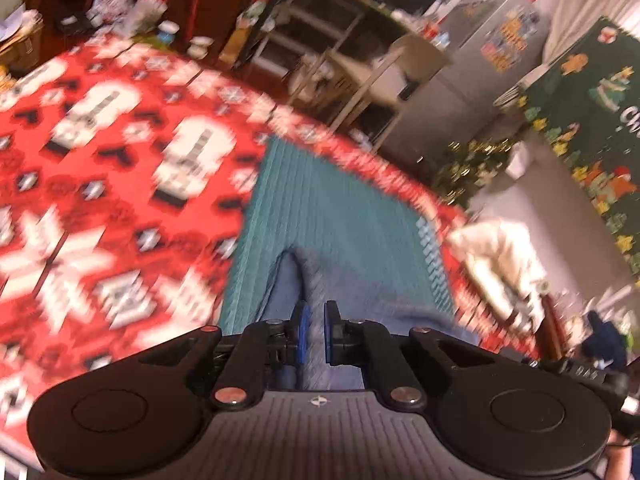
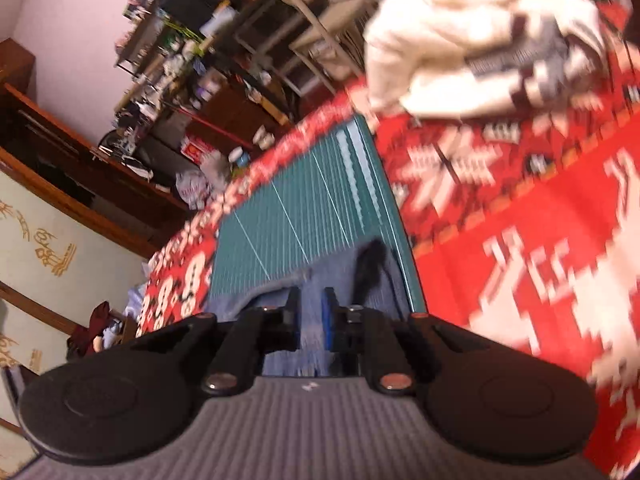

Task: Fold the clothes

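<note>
- The blue garment (image 1: 352,292) lay partly on the green cutting mat (image 1: 328,208), which served as the folding place on the red patterned tablecloth (image 1: 100,168).
- The left gripper (image 1: 315,330) had its pads drawn narrow with blue cloth running between them; it looked pinched on the garment at the mat's near end.
- The right gripper (image 2: 311,318) stood the same way, narrow, with blue fabric (image 2: 320,280) passing between its pads near the mat's near right corner.
- A dark strip, perhaps a cord or strap, lay on the cloth just beyond the right gripper; blur kept it from being made out.
- A cream and dark patterned garment (image 2: 480,40) sat heaped beyond the mat's far right corner, apart from the blue one.
- Both views were smeared, so I judged the hands to be moving, carrying an edge of the blue piece over the mat: either spreading it flat or bringing one fold across.
- Whichever it was, the next move called for both held points travelling level and together, so the edge landed straight on the mat.
</note>
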A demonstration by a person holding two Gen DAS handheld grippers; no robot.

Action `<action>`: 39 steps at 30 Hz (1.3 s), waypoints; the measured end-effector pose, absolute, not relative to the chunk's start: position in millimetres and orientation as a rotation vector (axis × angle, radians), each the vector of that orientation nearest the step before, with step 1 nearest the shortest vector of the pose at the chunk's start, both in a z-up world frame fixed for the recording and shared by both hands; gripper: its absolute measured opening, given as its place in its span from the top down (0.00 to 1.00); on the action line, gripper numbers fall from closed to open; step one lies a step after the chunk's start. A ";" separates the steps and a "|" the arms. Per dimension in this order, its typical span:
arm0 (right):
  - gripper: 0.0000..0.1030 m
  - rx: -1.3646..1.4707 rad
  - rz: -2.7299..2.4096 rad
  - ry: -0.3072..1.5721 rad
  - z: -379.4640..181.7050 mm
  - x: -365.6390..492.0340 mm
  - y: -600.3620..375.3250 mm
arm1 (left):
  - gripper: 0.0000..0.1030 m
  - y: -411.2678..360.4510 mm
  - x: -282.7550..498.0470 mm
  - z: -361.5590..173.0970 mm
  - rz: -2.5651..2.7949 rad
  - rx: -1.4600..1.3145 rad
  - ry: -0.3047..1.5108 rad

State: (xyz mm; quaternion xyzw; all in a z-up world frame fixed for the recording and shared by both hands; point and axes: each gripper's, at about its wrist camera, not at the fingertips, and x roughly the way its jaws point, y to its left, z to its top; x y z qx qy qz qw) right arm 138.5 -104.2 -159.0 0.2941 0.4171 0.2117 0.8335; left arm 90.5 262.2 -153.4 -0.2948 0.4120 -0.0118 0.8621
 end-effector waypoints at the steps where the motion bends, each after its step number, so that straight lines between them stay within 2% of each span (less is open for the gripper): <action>1: 0.94 0.627 0.451 0.879 -160.3 143.9 -101.9 | 0.94 261.1 96.6 -153.6 -0.029 -0.617 0.863; 6: 0.98 0.673 0.449 0.939 -182.8 177.4 -84.3 | 1.00 255.6 127.3 -154.5 -0.051 -0.608 0.855; 15: 1.00 0.723 0.410 0.998 -215.9 187.1 -89.0 | 0.97 262.2 124.9 -172.8 -0.074 -0.601 0.869; 20: 1.00 0.740 0.372 0.986 -211.2 178.9 -103.7 | 0.98 256.1 115.4 -160.2 -0.051 -0.500 0.846; 27: 1.00 0.764 0.570 0.911 -181.9 173.0 -82.9 | 0.99 240.6 115.1 -147.7 -0.254 -0.665 0.810; 32: 1.00 0.609 0.587 1.010 -206.9 179.6 -29.7 | 0.99 213.7 130.6 -168.3 -0.236 -0.577 0.899; 33: 1.00 0.609 0.566 1.029 -216.4 178.8 -26.8 | 0.97 213.6 131.0 -175.1 -0.217 -0.571 0.915; 39: 1.00 0.630 0.535 1.028 -220.8 168.1 -45.2 | 0.97 234.3 118.9 -183.3 -0.206 -0.650 0.906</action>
